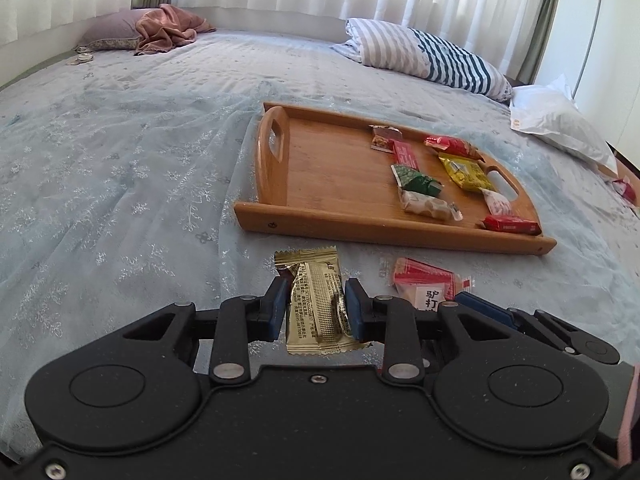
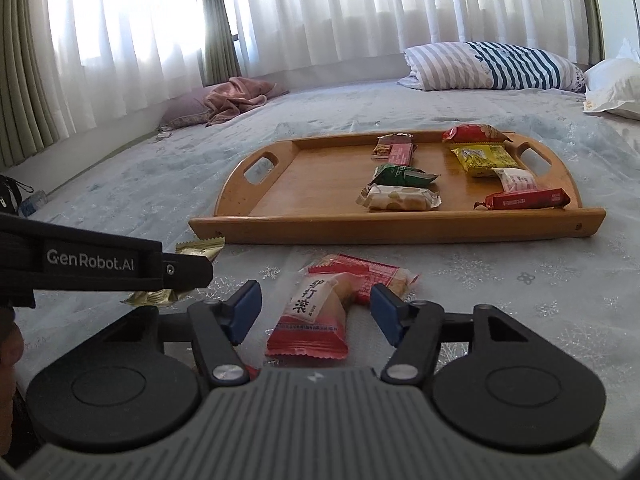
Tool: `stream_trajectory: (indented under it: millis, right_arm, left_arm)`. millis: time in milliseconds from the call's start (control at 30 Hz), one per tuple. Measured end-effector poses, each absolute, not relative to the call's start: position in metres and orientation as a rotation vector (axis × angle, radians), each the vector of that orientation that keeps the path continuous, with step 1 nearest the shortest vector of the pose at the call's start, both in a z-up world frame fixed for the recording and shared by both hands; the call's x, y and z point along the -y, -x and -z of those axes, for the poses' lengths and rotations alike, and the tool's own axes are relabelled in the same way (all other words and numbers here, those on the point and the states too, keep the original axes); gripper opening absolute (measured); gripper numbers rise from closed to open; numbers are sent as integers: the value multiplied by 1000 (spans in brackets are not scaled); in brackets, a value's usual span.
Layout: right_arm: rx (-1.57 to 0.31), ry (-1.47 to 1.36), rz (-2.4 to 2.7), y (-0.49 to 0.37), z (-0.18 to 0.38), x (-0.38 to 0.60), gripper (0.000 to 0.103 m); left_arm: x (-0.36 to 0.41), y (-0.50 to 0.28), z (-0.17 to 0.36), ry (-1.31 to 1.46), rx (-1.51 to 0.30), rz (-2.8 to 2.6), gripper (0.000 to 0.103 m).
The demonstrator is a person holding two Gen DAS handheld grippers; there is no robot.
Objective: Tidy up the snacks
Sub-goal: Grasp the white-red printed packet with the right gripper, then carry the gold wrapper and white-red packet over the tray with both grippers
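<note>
Left wrist view shows the left gripper (image 1: 316, 308) clenched on the gold snack packet (image 1: 316, 300), low in the frame. Carry it level to the wooden tray (image 1: 340, 222) at centre. The right gripper (image 2: 312, 316) stands released around the red-white packet (image 2: 316, 312); its pads are apart from it, so close gently.

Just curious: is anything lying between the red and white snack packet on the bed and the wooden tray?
No. In the right wrist view, only bare bedspread separates the red and white packet from the wooden tray.
</note>
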State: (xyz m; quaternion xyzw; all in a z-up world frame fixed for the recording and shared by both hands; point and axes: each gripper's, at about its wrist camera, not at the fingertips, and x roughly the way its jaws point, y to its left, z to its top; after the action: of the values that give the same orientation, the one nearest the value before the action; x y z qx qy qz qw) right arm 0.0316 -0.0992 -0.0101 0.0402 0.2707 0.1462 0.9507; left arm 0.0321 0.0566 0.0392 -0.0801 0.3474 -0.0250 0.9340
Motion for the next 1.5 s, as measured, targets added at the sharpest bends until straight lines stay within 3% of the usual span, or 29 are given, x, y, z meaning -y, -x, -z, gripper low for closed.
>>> stream_trajectory:
  millis: [67,133,200,1000,1500]
  right_arm:
    - [-548,-58,-291,-31,12,96,65]
    - [-562,-45,-294,-31,13,94,47]
    - [-570,-44,-294,-31,13,93,41]
    - [-471,-76,-306,-44,-34,108,39]
    - [-447,-120,-336,-106,-60,118,39]
  left_arm:
    - [-58,-33,-40,162,-707,49,30]
    - [-60,-35,-39,162,-705,47,30]
    - [-61,-35,-39,163,-704,48,30]
    - [-63,-62,-70,144,-625,104,30]
    - [-67,-131,-93,159,-591,139,30]
